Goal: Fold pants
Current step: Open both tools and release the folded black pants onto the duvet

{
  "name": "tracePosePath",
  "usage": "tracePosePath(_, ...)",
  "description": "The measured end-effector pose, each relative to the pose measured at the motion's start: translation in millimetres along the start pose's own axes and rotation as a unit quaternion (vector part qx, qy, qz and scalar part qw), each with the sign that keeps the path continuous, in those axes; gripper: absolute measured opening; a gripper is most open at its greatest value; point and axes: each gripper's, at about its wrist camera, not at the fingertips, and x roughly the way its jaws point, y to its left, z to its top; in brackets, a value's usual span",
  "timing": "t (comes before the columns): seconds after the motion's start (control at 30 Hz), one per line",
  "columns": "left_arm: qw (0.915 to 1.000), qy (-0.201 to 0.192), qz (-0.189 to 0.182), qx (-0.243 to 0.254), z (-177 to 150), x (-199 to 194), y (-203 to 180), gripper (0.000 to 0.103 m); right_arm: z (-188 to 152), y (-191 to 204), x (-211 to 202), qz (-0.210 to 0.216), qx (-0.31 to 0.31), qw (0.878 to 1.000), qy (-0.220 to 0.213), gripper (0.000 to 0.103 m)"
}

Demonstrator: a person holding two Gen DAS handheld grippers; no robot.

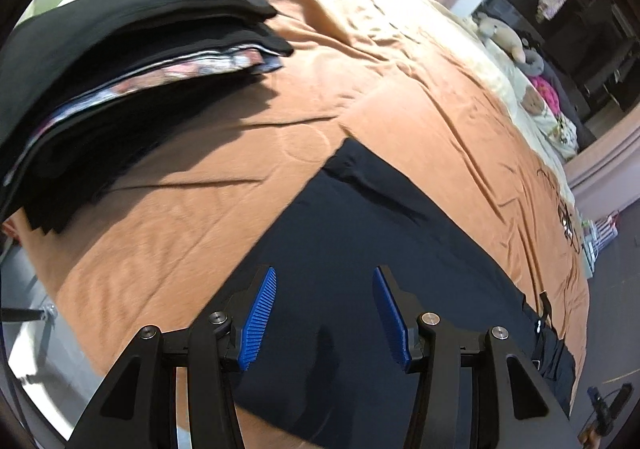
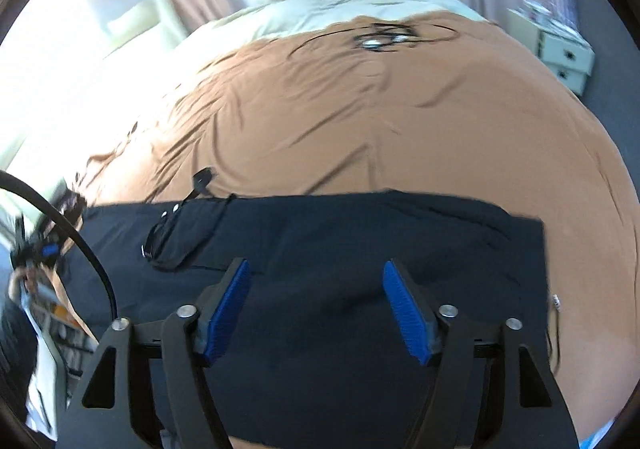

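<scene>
The pants (image 1: 360, 269), dark navy, lie spread flat on the bed (image 1: 180, 217), which carries an orange-brown cover.

Left claw (image 1: 324, 281): jaws apart, nothing between the blue pads (image 1: 260, 317). The pants lie directly below and ahead of the claw, running from the near edge of the bed away toward upper centre. A stack of folded dark clothes (image 1: 120, 61) sits on the bed to the left, well apart from the pants.

Right claw (image 2: 316, 273): jaws apart, nothing gripped; blue pads (image 2: 228, 313) clear of the fabric. In the right wrist view the pants (image 2: 340, 241) span the frame crosswise under and beyond the claw, with their far edge straight across the cover. A belt loop or strap end (image 2: 202, 179) projects past that edge at left. Both views are motion-blurred.
</scene>
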Motion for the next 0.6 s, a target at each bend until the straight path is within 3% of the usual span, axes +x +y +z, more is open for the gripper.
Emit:
tracePosePath(0.27, 0.9996, 0.015, 0.0, 0.022, 1.7, 22.1, -22.7, 0.053, 46.1, 51.3, 57.8, 0.033, -0.113, 0.992, 0.035, 0.07)
tracePosePath(0.6, 0.9987, 0.041, -0.006, 0.029, -18.3, 41.3, -28.7, 0.053, 69.6, 116.6, 137.3, 0.067, -0.26, 0.959, 0.092, 0.07)
